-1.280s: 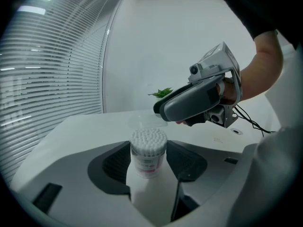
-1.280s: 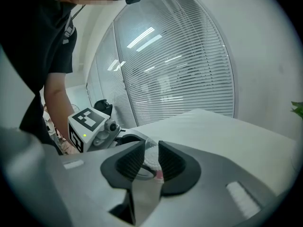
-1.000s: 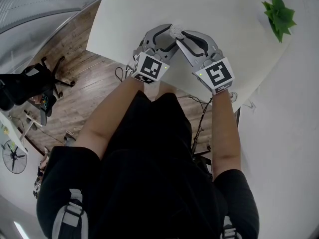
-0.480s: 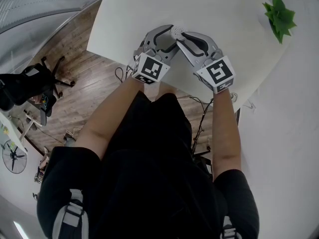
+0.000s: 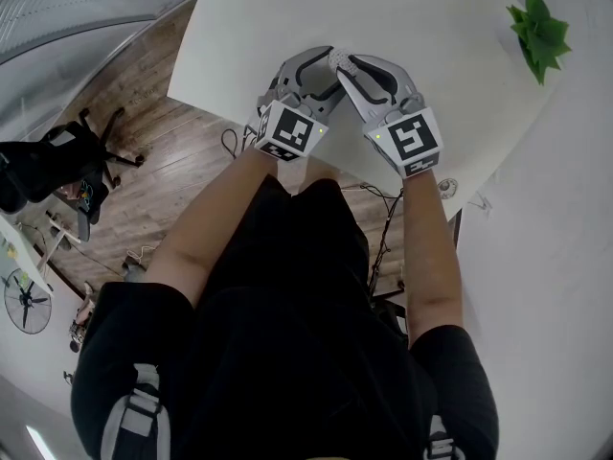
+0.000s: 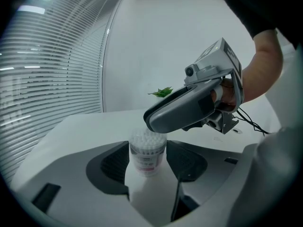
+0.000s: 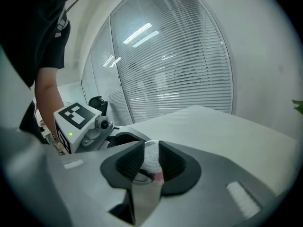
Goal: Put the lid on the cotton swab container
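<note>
Cotton swab container (image 6: 147, 152) is upright on the white table (image 5: 431, 27), near the edge on my side, right between the jaws of the left gripper (image 5: 316, 68). In the left gripper view I can see the white swab heads packed at the top and a reddish label band lower down. The left jaws are fairly wide, with the dark pads up against both sides of the container, so I'm calling that a grip.

The lid (image 7: 150, 161) is the tricky bit. It's clear plastic, so honestly it's hard to pick out. In the right gripper view the jaws are narrow and pinched on something see-through, with the swab heads showing through just past it. I can't tell whether it's touching the container rim. The right gripper (image 6: 158, 117) has its tip directly over the container's mouth and comes in at a slant from the right side.

In the head view the two grippers meet tip to tip and mostly hide the container.

Further out, a small green plant (image 5: 536, 29) stands at the far right corner of the table, well apart from the work. There's wood floor (image 5: 144, 94) to the left, a black office chair (image 5: 57, 161) on it, and window blinds (image 7: 189, 70) beyond the table.
</note>
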Demonstrator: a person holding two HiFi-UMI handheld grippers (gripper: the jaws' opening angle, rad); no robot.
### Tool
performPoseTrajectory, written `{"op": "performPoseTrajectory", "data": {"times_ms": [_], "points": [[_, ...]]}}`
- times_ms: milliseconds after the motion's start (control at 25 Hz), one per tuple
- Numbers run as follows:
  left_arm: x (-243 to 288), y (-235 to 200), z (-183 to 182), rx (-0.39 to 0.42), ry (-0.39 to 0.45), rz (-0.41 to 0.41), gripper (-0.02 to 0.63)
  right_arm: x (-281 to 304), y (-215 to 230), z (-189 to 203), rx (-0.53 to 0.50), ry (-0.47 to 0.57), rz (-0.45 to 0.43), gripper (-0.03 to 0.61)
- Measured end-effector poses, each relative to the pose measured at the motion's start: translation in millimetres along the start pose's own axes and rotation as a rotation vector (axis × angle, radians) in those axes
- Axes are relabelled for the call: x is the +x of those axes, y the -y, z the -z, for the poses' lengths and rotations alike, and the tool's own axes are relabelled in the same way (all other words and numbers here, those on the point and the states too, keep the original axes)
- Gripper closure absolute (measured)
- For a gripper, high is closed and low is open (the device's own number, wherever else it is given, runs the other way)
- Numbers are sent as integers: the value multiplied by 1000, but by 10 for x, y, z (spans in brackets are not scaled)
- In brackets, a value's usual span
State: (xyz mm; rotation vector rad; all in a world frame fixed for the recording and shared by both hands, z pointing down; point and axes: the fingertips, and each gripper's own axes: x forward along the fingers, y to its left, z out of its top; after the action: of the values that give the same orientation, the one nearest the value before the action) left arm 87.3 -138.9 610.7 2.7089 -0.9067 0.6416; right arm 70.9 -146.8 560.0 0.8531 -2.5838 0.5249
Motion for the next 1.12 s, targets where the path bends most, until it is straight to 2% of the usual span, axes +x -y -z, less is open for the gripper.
{"op": "performPoseTrajectory", "data": {"times_ms": [160, 720, 1120], "points": [[20, -5, 66, -4, -27, 8, 373, 8, 4, 7, -19, -7, -1, 468], [38, -10, 71, 2, -29, 12, 373, 82, 0, 85, -69, -80, 2, 469], [-74, -28, 97, 10, -69, 7, 373, 108, -14, 105, -87, -142, 51, 469]]}}
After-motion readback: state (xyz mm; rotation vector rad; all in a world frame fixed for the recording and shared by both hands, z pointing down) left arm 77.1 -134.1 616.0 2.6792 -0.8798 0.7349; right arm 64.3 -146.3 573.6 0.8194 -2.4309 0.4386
